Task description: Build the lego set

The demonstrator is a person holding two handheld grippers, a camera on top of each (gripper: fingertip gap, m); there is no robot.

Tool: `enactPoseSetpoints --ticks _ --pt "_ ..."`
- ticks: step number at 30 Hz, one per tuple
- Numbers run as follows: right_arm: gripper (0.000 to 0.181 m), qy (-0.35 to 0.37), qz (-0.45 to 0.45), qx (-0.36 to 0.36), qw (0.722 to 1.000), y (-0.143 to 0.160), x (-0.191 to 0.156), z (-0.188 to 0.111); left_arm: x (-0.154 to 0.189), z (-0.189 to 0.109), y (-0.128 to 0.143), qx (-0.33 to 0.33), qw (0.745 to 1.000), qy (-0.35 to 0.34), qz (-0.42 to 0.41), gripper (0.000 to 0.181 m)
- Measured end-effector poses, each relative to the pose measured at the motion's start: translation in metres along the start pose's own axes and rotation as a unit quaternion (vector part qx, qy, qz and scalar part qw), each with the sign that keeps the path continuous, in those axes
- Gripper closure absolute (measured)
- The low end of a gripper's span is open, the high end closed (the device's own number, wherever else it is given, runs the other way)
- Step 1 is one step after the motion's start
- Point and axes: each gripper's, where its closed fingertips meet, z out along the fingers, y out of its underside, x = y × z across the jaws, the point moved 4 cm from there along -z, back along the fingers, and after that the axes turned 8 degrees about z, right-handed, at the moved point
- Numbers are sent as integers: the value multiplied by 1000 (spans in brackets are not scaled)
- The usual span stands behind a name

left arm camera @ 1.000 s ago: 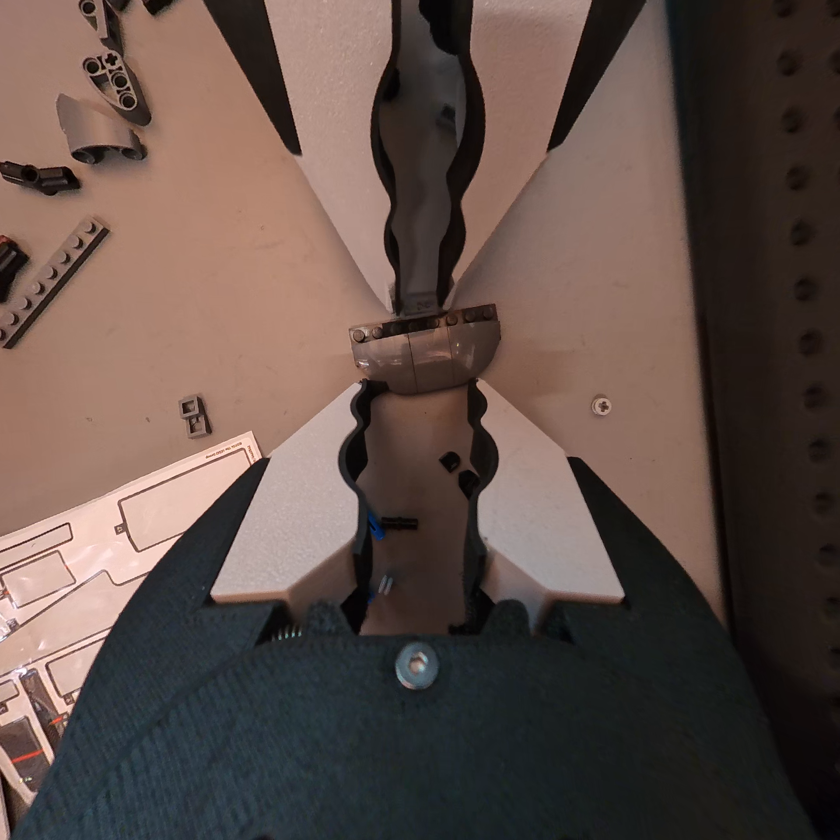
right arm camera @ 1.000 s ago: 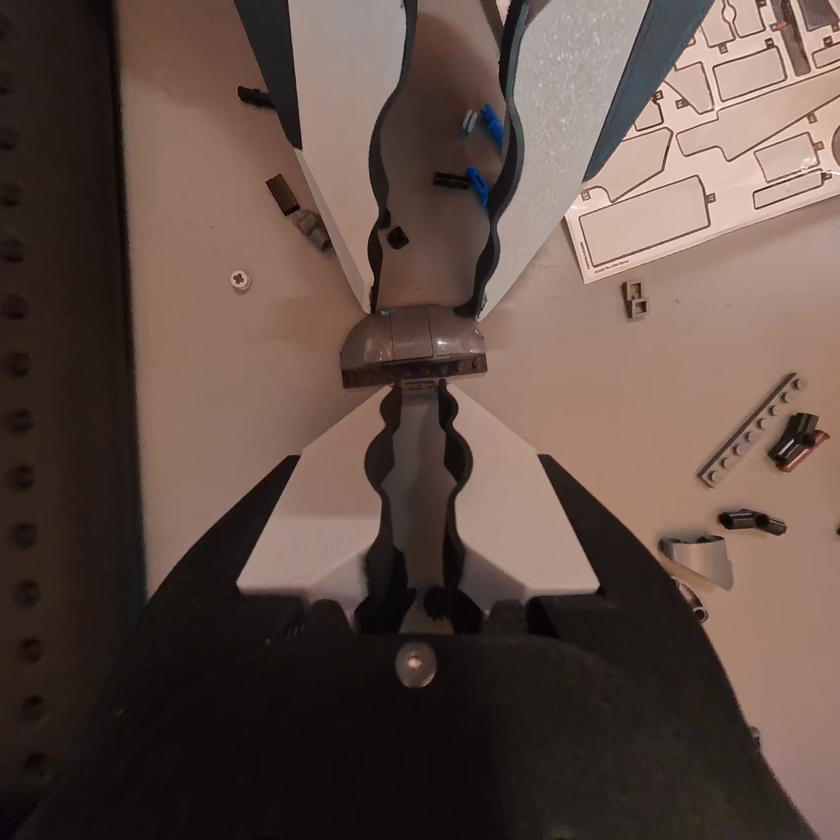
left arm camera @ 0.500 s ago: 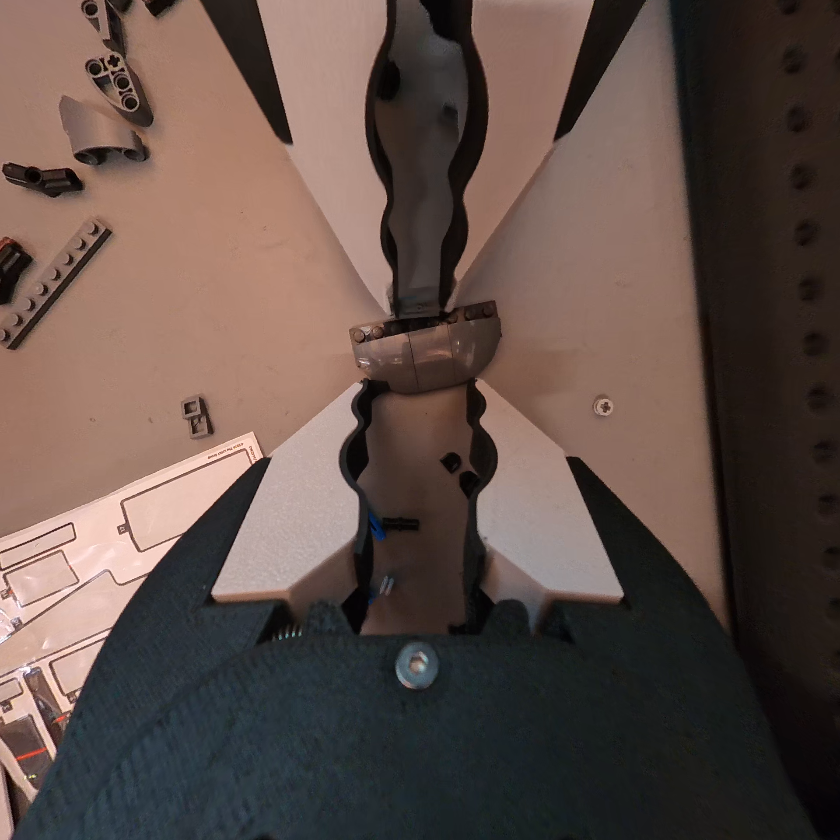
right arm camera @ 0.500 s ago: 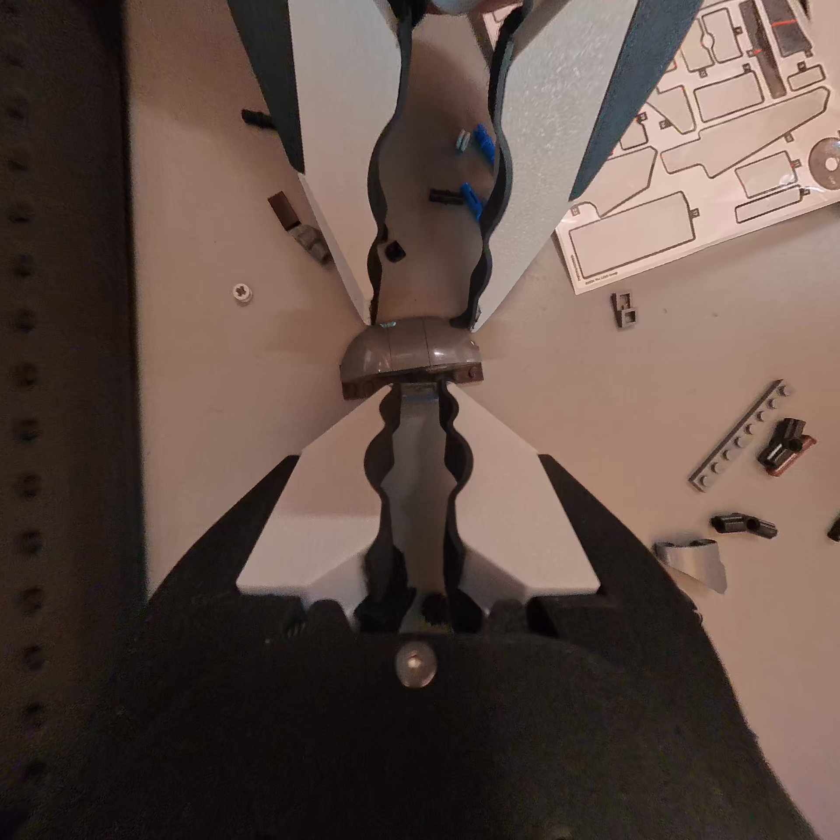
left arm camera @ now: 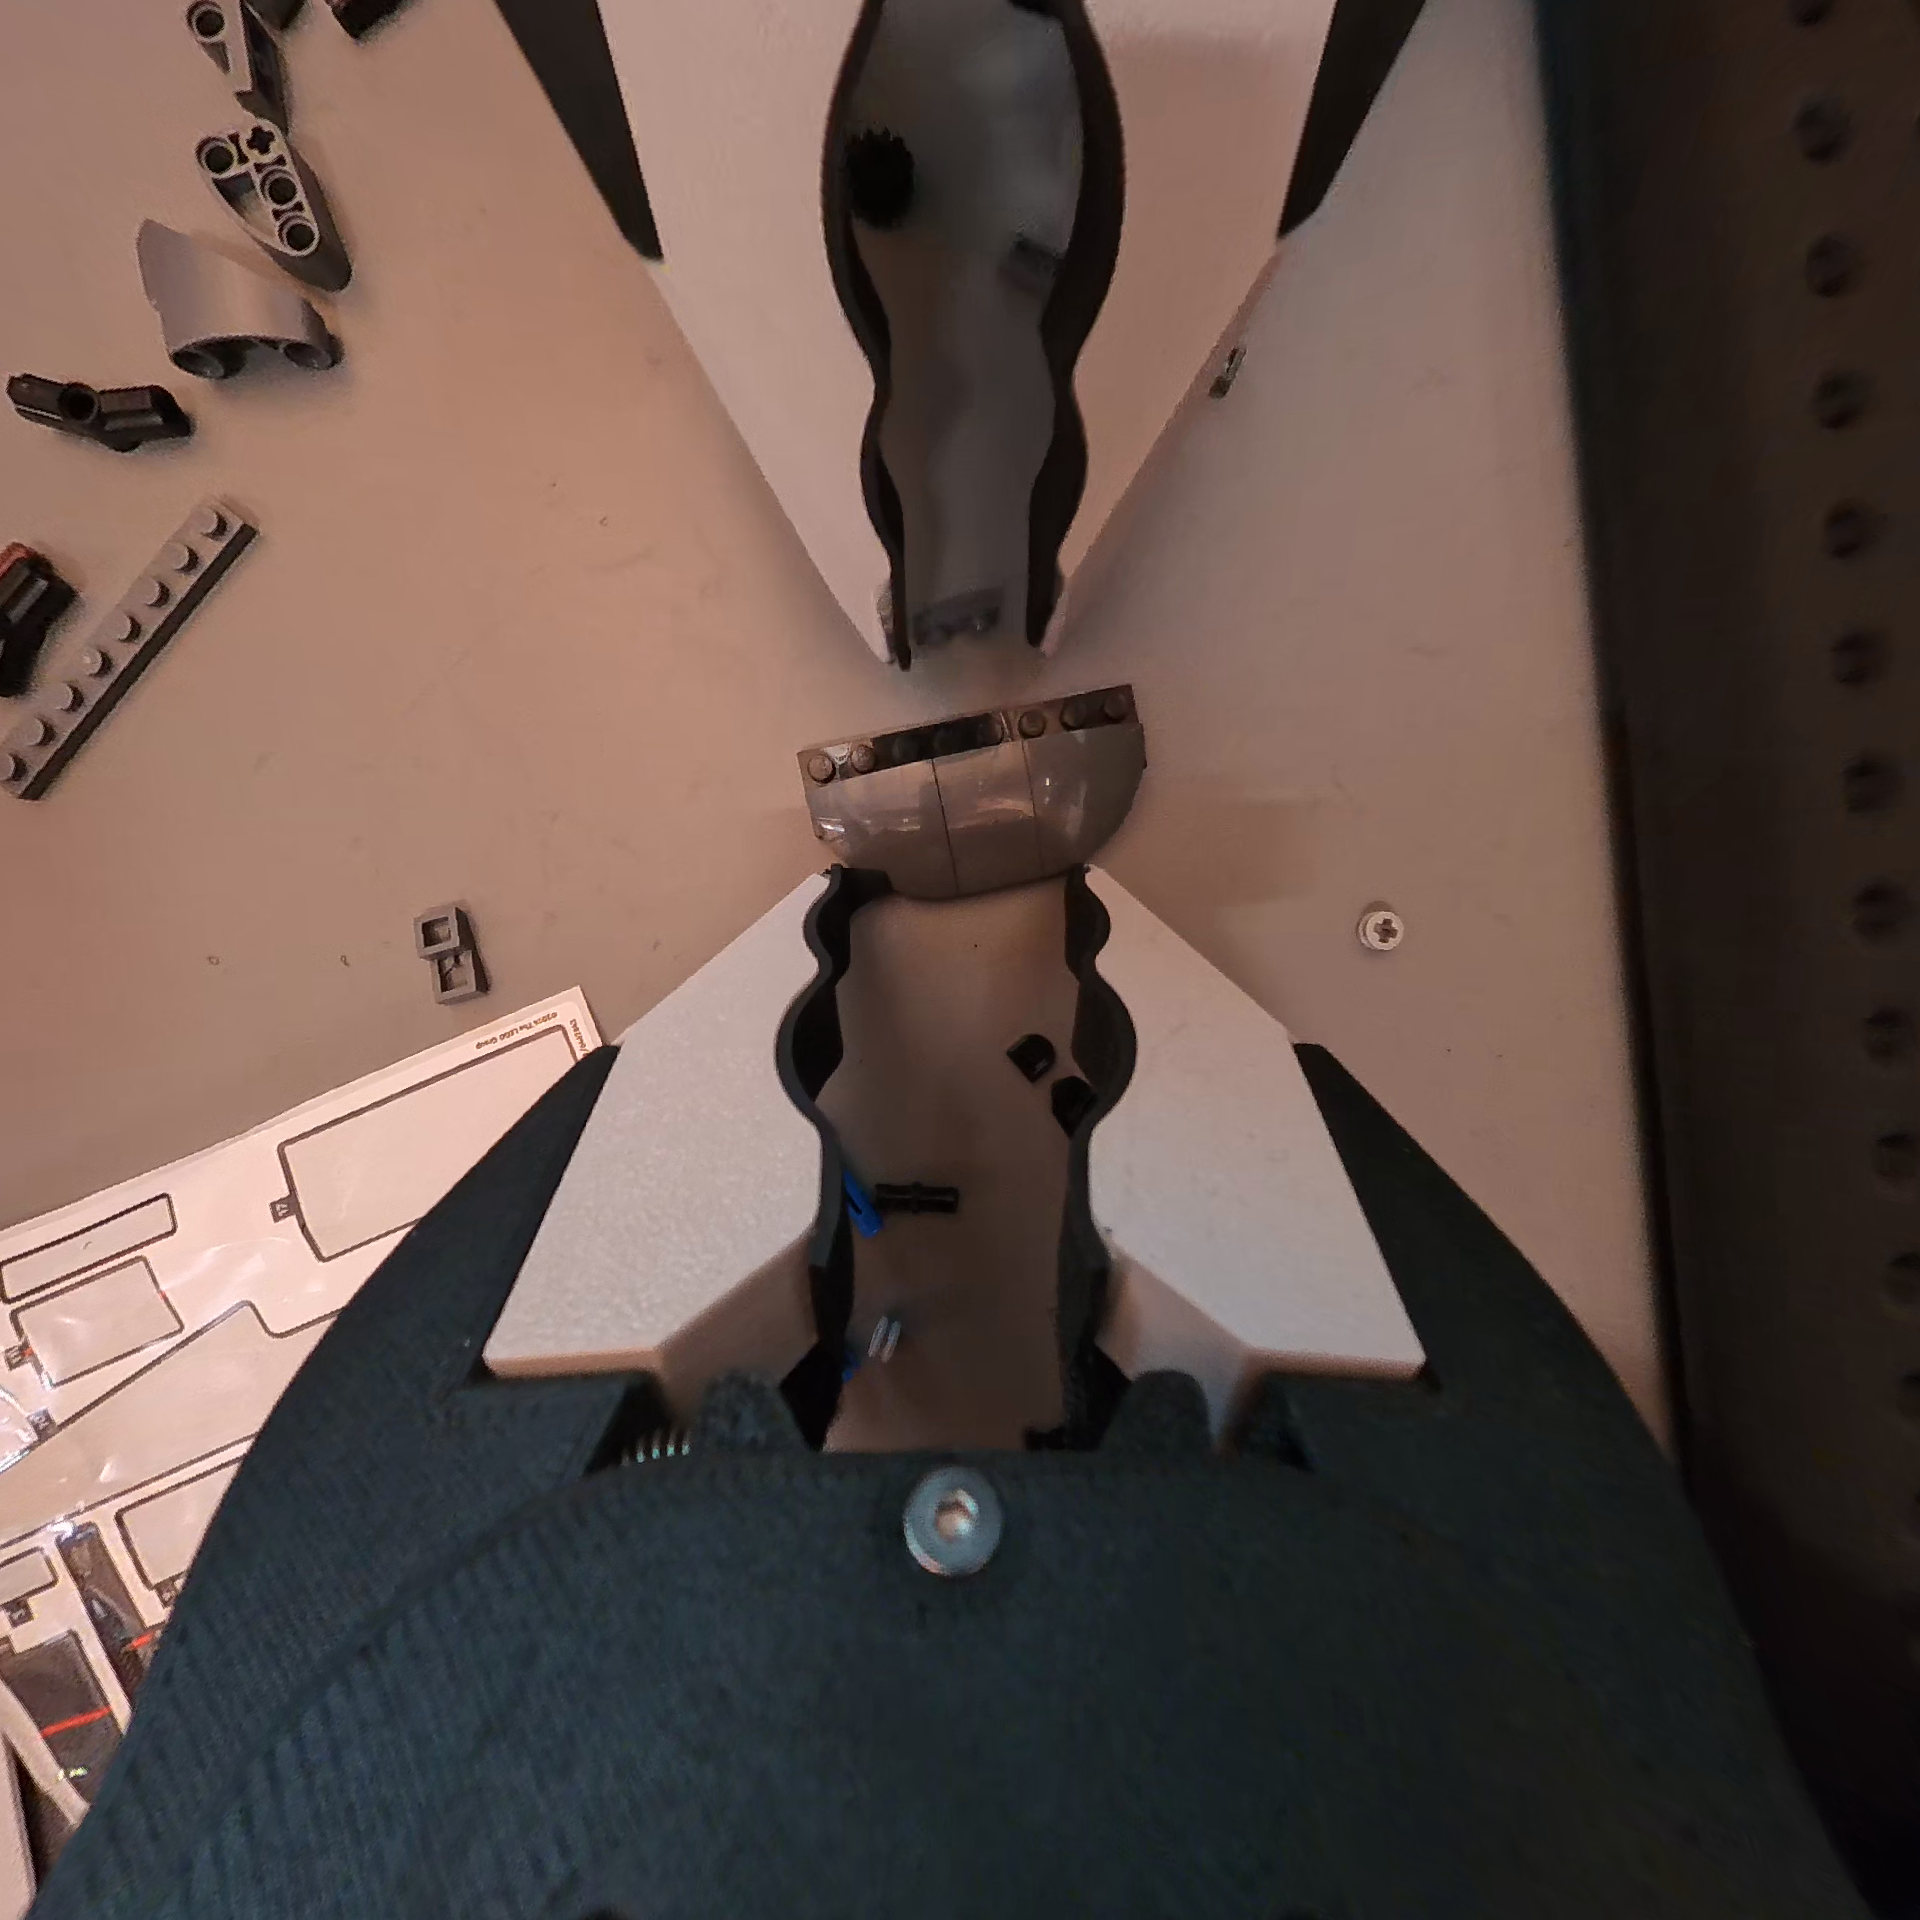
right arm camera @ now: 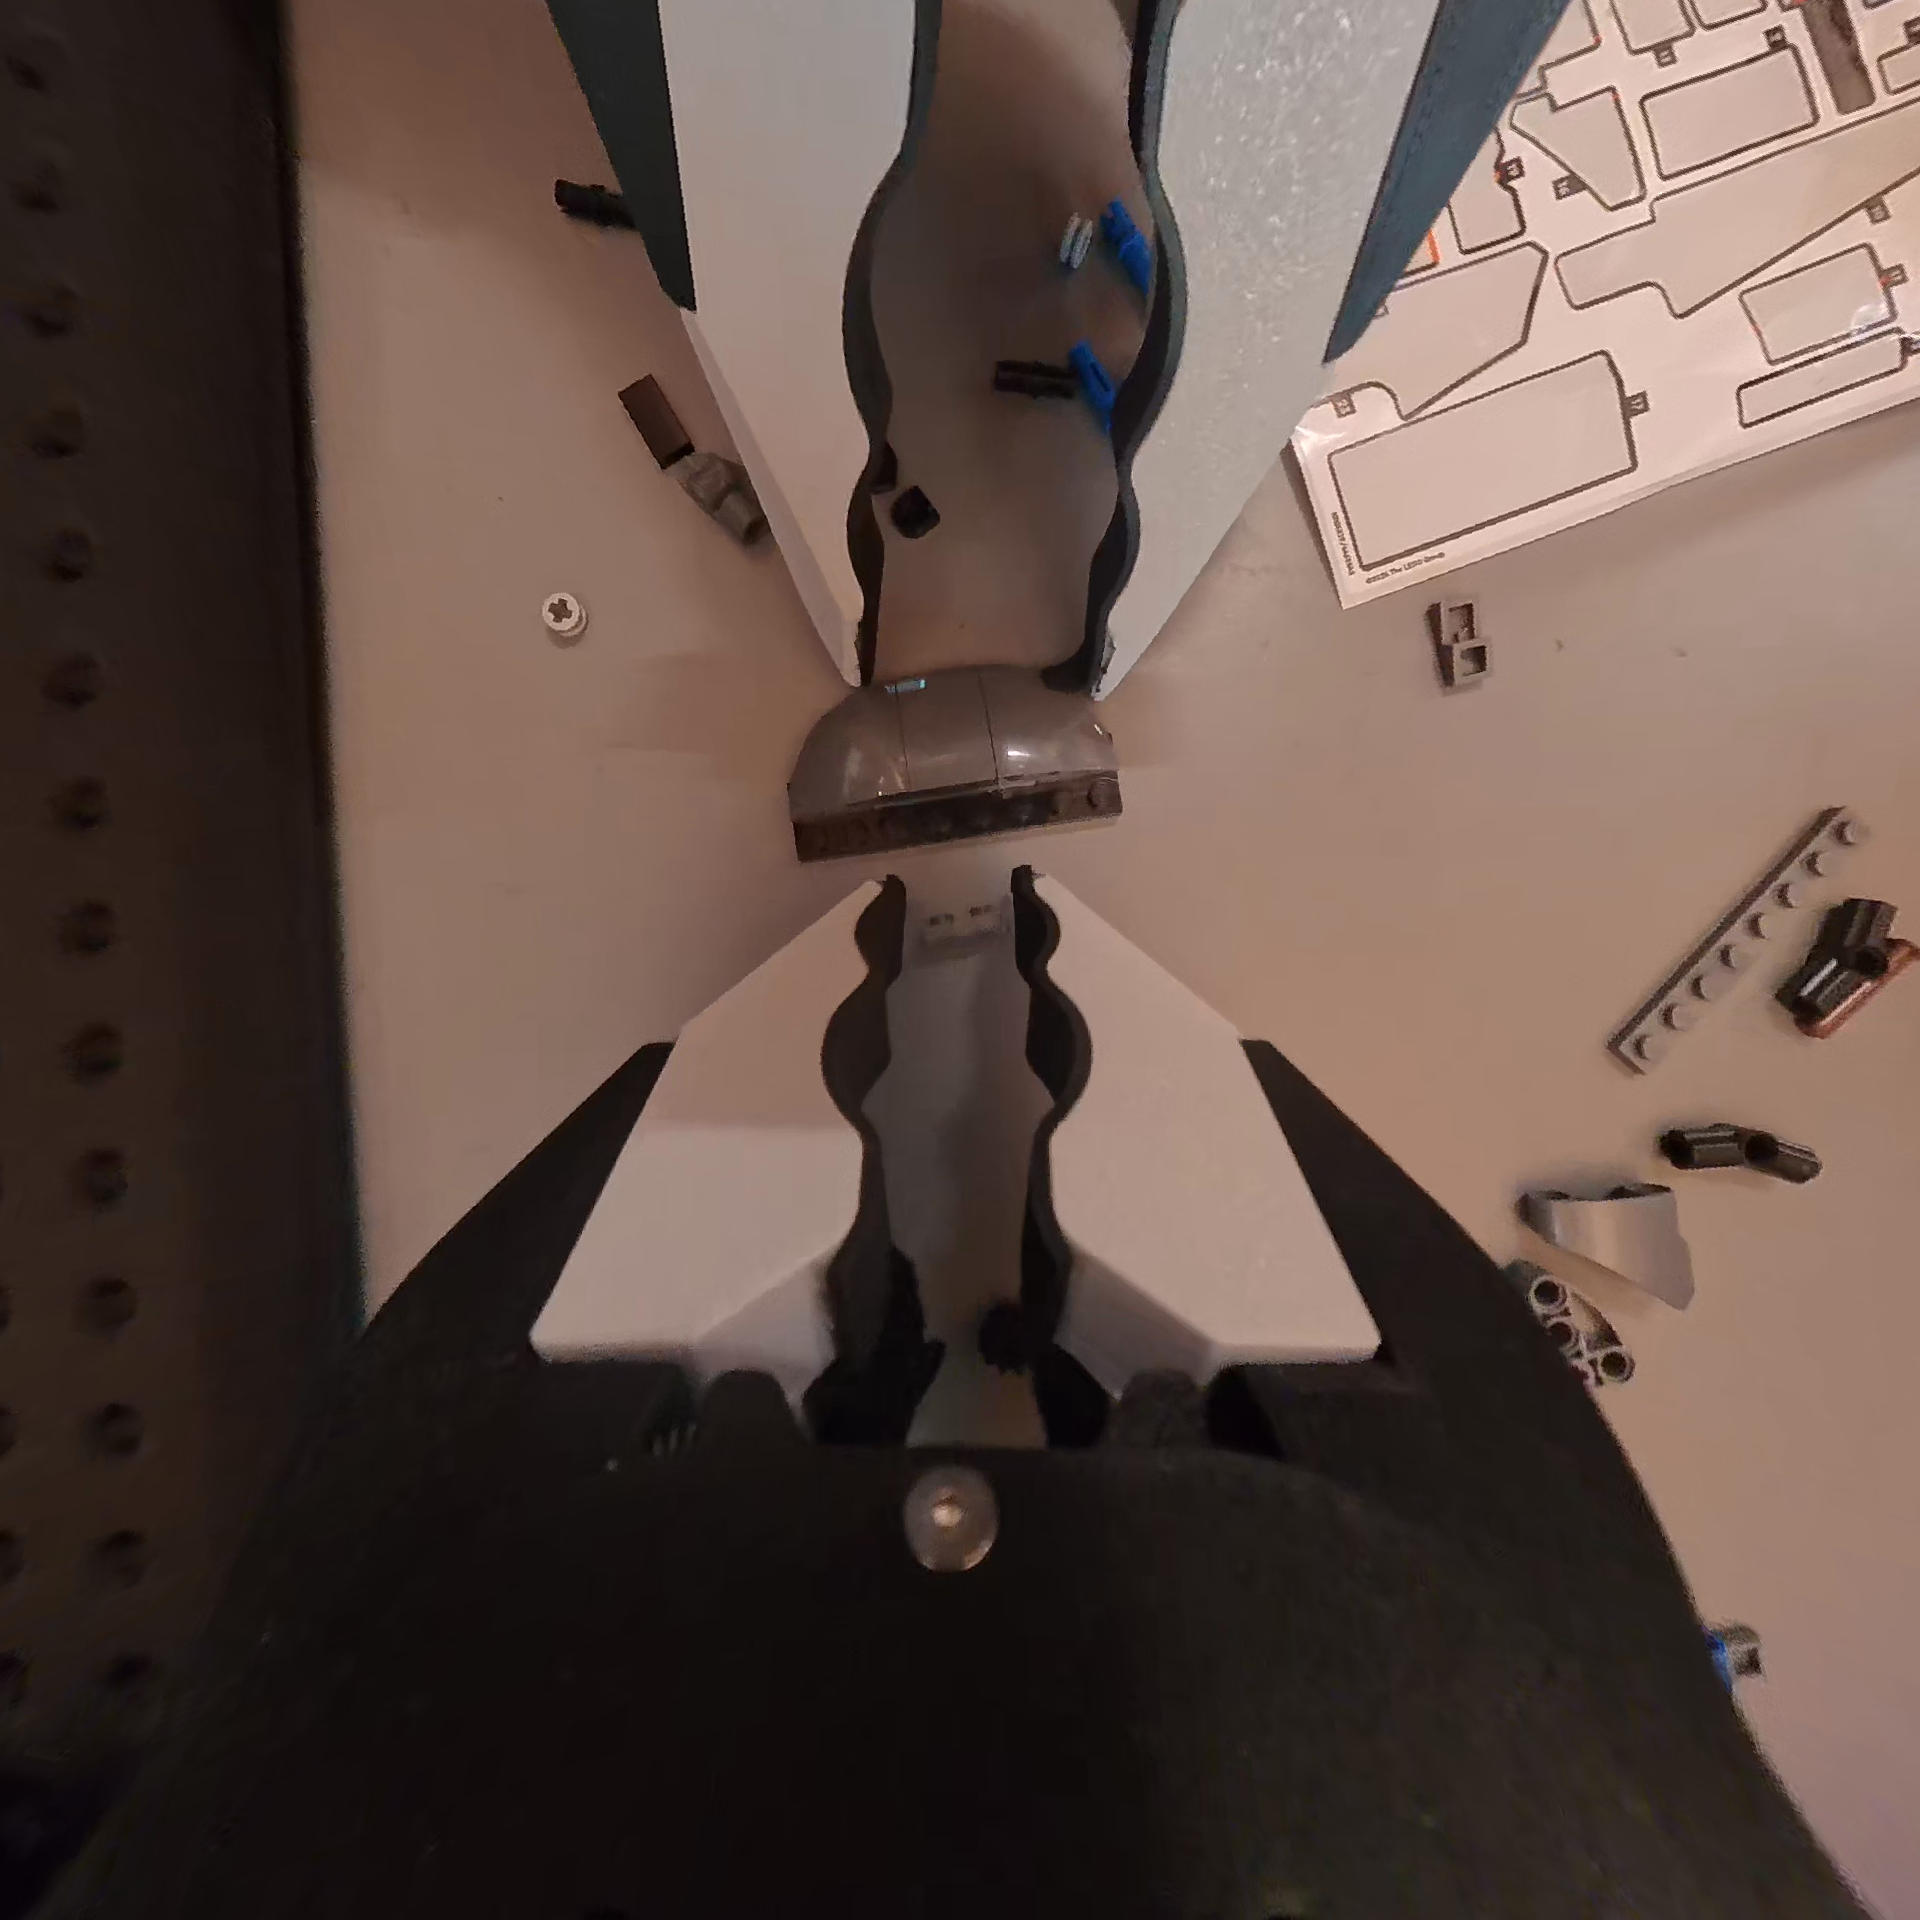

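Two tools meet at 12 o'clock: our left tool [left arm camera: 956,883] pinches the dark curved assembly [left arm camera: 971,800], right tool [right arm camera: 951,883] clamps a grey piece [right arm camera: 956,925]; we next press them together

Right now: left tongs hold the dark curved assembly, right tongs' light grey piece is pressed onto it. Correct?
Not pressed on: the right wrist view shows a gap between the light grey piece in the right tongs and the dark curved assembly. Left tongs do hold it.
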Motion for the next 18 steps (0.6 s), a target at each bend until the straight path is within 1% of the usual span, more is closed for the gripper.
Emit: enactPoseSetpoints --ticks 5,8,12,15,18 --pt "156 -8 1 2 1000 3 -2 -6 0 0 0 0 1000 0 0 142" --pt "156 -5 4 11 1000 3 0 -11 0 0 0 0 1000 0 0 142" --pt "155 -6 6 -9 1000 7 0 -5 0 0 0 -1 1000 -1 1 142" --pt "156 -4 0 -19 1000 7 -1 0 0 0 0 -1 1000 -1 1 142" --pt "162 0 3 -18 1000 6 1 1 0 0 0 -1 1000 -1 1 142"
